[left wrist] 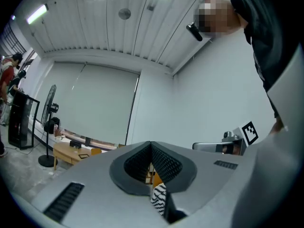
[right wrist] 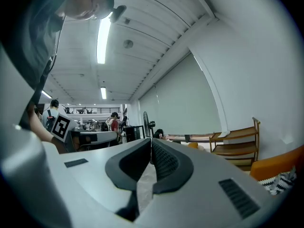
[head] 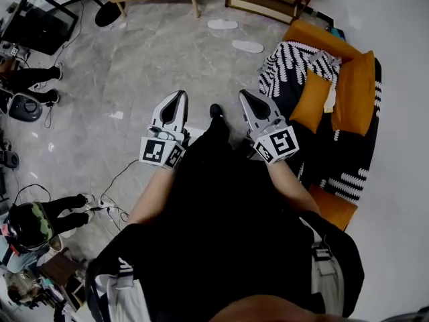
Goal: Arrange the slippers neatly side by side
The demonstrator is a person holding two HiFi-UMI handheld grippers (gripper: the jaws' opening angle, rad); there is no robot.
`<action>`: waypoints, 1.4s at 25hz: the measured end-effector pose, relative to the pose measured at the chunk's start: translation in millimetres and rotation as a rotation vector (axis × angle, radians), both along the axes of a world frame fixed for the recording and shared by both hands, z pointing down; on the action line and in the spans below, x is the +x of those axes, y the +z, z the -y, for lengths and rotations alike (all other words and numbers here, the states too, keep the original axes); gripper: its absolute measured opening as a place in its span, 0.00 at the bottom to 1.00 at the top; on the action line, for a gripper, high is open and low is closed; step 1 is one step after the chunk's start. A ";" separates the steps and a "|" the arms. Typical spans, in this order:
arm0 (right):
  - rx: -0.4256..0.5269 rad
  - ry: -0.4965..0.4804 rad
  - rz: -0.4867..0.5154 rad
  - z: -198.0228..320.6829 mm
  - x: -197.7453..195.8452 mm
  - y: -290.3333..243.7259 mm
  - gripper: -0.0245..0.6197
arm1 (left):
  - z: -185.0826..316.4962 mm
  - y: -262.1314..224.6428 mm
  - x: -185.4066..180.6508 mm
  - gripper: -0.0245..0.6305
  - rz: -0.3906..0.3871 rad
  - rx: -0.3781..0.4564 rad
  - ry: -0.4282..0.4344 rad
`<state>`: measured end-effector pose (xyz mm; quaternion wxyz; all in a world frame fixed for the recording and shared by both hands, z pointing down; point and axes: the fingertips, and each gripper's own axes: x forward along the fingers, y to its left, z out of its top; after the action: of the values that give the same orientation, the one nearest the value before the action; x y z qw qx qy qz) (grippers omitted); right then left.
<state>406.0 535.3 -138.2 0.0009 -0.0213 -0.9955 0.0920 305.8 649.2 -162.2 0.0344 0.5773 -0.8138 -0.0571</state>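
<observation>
Altogether two white slippers (head: 222, 24) (head: 248, 46), two closed grippers (head: 179, 97) (head: 244, 96).

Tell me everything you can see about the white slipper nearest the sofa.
The slipper looks white, flat and oval-long, too small here to tell material or top from sole. It lies on the grey marbled floor, lengthwise across the picture, apart from the other slipper up-left of it and left of the striped throw. Nothing but the floor touches it.

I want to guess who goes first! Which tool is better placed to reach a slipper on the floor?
Probably the right tool: the nearer slipper lies straight ahead of it, while the left tool sits off to the side. Both are shut, empty and far from it.
</observation>
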 end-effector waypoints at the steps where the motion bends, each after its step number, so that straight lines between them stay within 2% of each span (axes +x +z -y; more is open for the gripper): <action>1: 0.004 0.004 -0.006 3.9 -3.1 1.1 0.09 | 2.4 3.1 -3.7 0.06 -0.008 0.001 0.000; 9: 0.005 -0.008 -0.032 47.0 -45.8 5.1 0.09 | 47.7 8.4 -52.2 0.06 -0.061 0.015 0.008; 12: 0.004 -0.005 -0.041 72.1 -70.3 4.8 0.09 | 67.8 11.7 -82.2 0.06 -0.066 0.019 -0.002; 15: 0.017 -0.002 -0.045 96.0 -100.9 -0.9 0.09 | 86.7 16.7 -120.2 0.06 -0.106 0.020 -0.013; 23: 0.029 0.065 -0.064 160.9 -165.9 -5.3 0.09 | 147.3 22.8 -196.6 0.06 -0.145 0.022 0.055; 28: 0.036 0.095 -0.086 181.7 -196.2 -5.5 0.09 | 182.1 45.2 -231.1 0.06 -0.211 0.012 0.133; 35: 0.019 0.140 -0.118 209.0 -217.4 0.8 0.09 | 211.6 43.5 -261.8 0.06 -0.189 0.043 0.138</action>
<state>188.6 326.3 -137.3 0.0534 0.0538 -0.9936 0.0833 43.9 437.5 -118.7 0.1023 0.6245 -0.7640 -0.1260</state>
